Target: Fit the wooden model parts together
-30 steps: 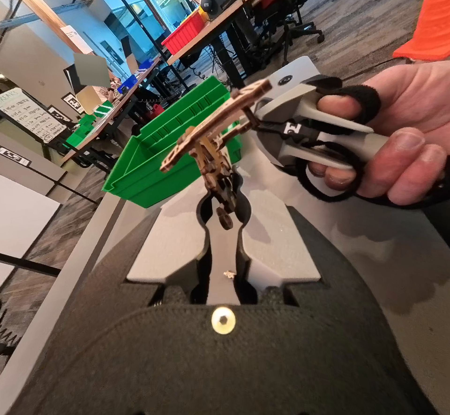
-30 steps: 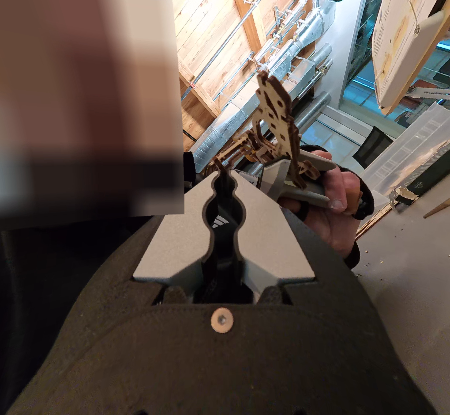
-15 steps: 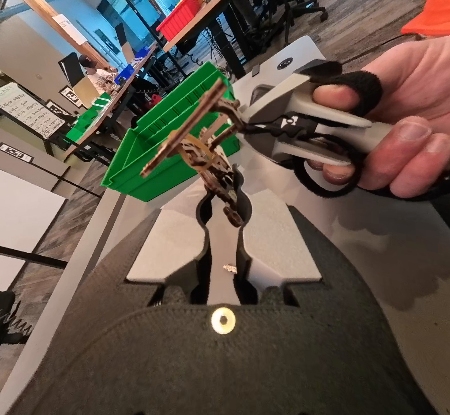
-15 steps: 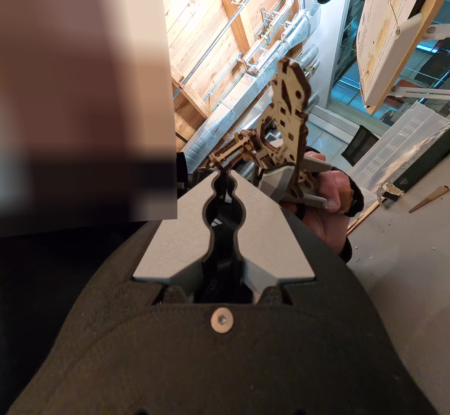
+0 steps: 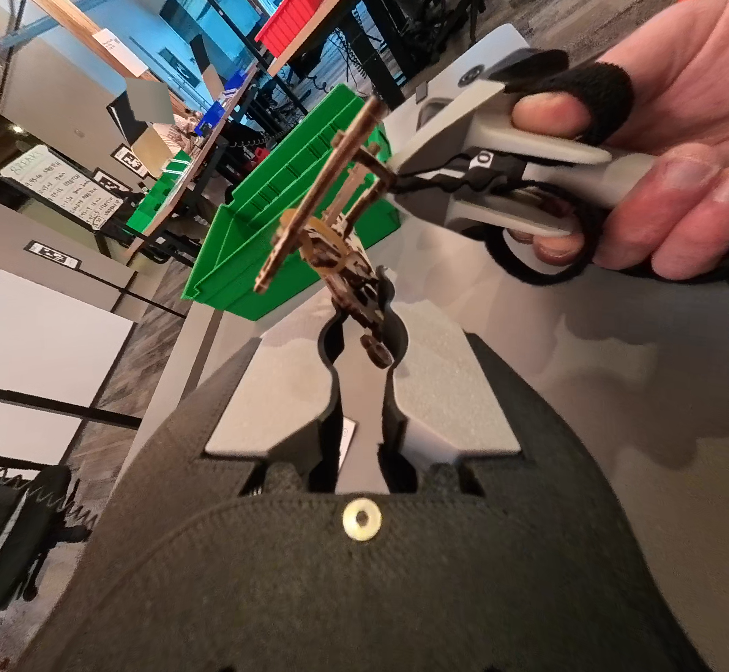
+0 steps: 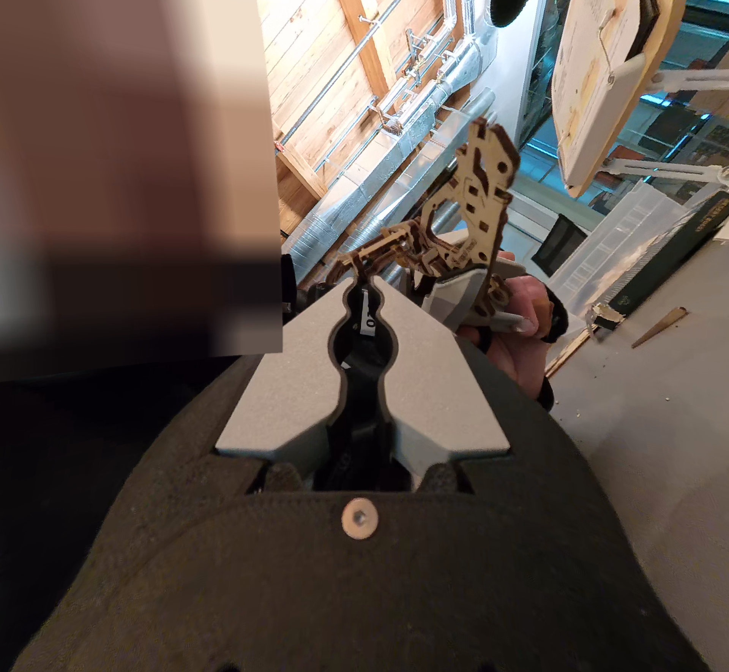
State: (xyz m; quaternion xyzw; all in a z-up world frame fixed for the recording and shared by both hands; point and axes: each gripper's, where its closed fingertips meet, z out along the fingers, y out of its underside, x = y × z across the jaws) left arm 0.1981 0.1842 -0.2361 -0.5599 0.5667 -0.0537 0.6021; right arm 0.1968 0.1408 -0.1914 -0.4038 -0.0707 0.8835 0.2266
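A laser-cut wooden model (image 5: 315, 199) is held in the air between both grippers. My left gripper (image 5: 365, 298) is shut on the model's dark lower part, which hangs down between the fingers. My right gripper (image 6: 365, 282) is shut on the tip of a thin wooden strut of the model (image 6: 477, 211). In the left wrist view the right gripper (image 5: 394, 179) comes in from the upper right, held by a hand (image 5: 670, 140). In the right wrist view the left gripper (image 6: 461, 294) sits under the model's flat perforated plate.
A green bin (image 5: 252, 258) stands on the grey table (image 5: 591, 376) just behind the model. A clipboard on a stand (image 6: 615, 61), a clear plastic box (image 6: 631, 250), a dark box (image 6: 670, 254) and a wooden sliver (image 6: 658, 327) are at the right. Desks and chairs stand beyond. The gap from one gripper's tips to the other's is roughly 6 cm.
The model has turned between the grippers: its flat plate swung from nearly level to steeply tilted. The right gripper rose slightly in the left wrist view. Both stay shut.
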